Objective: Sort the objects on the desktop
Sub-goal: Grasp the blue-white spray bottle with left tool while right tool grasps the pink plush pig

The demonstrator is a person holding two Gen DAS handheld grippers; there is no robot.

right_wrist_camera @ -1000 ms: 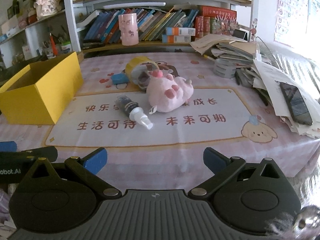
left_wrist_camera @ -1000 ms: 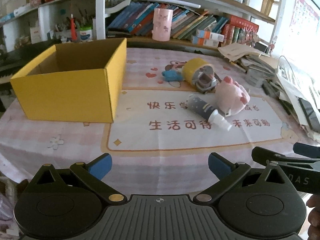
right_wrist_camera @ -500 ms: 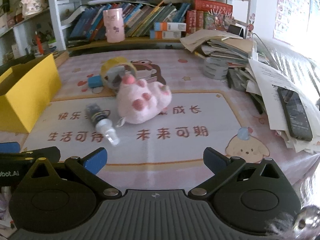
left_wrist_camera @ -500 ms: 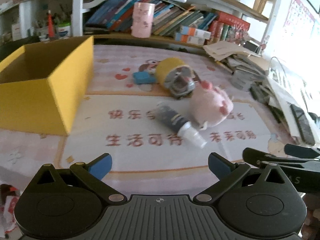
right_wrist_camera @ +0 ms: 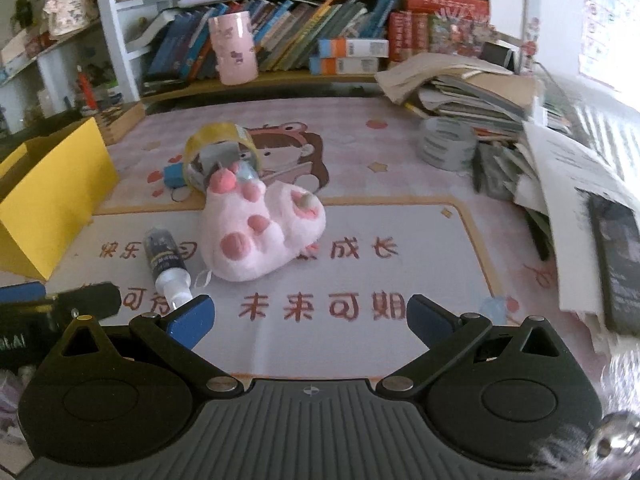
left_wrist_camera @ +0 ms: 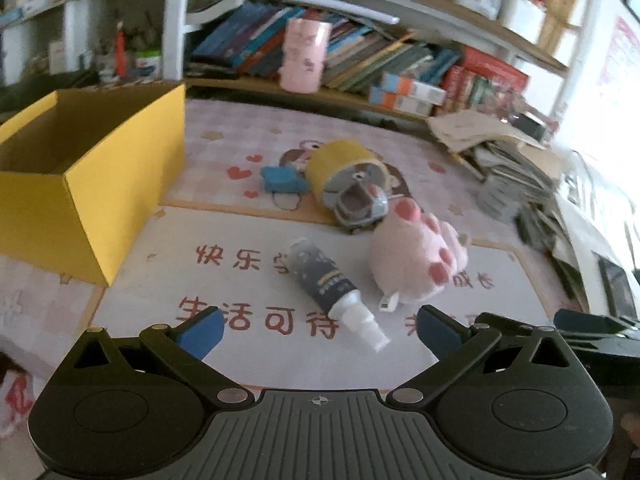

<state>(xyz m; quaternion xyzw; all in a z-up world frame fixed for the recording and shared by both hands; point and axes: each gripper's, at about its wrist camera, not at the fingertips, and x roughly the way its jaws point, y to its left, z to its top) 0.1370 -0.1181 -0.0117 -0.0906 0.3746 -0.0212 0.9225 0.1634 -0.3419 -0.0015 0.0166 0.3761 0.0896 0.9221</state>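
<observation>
Left wrist view: the left claw (left_wrist_camera: 319, 330) has moved forward since a second ago, so the objects look larger and nearer. Its blue-tipped fingers (left_wrist_camera: 202, 330) are spread wide, holding nothing. Just ahead, a dark spray bottle (left_wrist_camera: 334, 286) lies on its side on the worktop (left_wrist_camera: 224, 132), white nozzle toward the camera; its label is too blurred to read. A pink plush toy (left_wrist_camera: 416, 258) lies just beside it on the right, and behind that a yellow tape roll (left_wrist_camera: 346, 182) and a small blue item (left_wrist_camera: 280, 179). The yellow box (left_wrist_camera: 80, 196) now sits further left. The mat (left_wrist_camera: 256, 344) shows red Chinese characters, partly "生活可待".

Right wrist view: the right claw (right_wrist_camera: 308, 318) has also advanced, fingers parted and empty. The plush toy is centred ahead, the bottle at its left. Readable mat text: "未来可期". A dark phone (right_wrist_camera: 618, 268) lies on papers at right.
</observation>
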